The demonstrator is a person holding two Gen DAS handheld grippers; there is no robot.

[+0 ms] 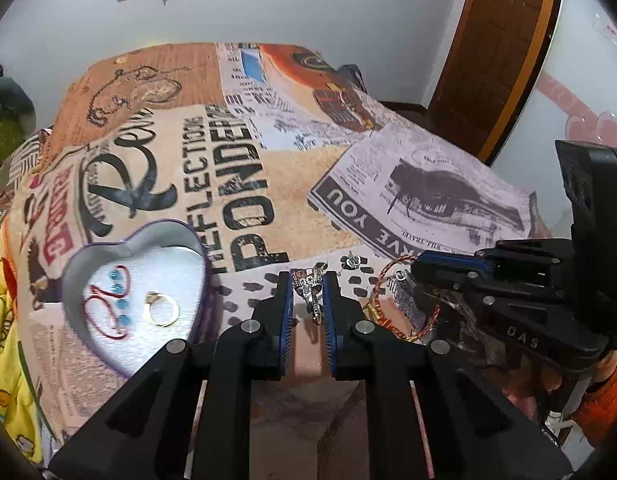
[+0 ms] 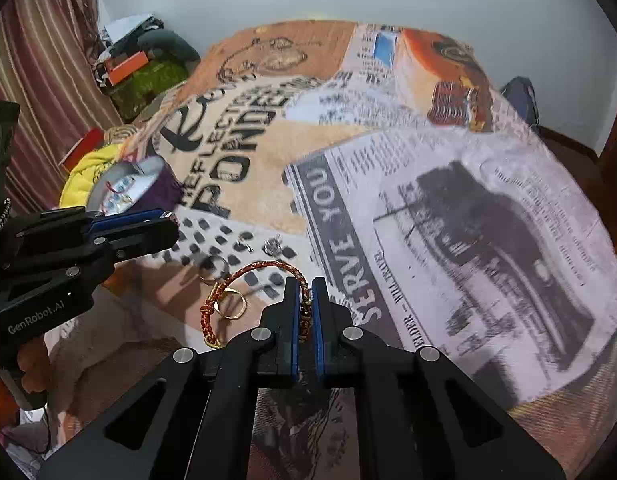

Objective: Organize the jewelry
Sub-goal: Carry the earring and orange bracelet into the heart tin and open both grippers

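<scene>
My left gripper (image 1: 307, 277) is shut on a small silver ornament (image 1: 310, 286), held just above the printed cloth. To its left stands a heart-shaped tin (image 1: 108, 248) holding a red cord with blue beads (image 1: 108, 308) and a gold ring (image 1: 162, 309). My right gripper (image 2: 306, 285) is shut on one end of a braided red-and-gold bracelet (image 2: 260, 266), whose loop curves out to the left over the cloth. Loose beside that loop lie a gold ring (image 2: 230, 306) and a silver ring (image 2: 214, 269). Each gripper shows in the other's view, the right gripper (image 1: 418, 266) and the left gripper (image 2: 170, 222).
A small silver stud (image 2: 272, 246) and another silver piece (image 1: 354, 262) lie on the dotted part of the cloth. The table's near edge runs just under both grippers. Yellow fabric (image 1: 4, 320) lies left of the tin. A wooden door (image 1: 500, 40) stands at the back right.
</scene>
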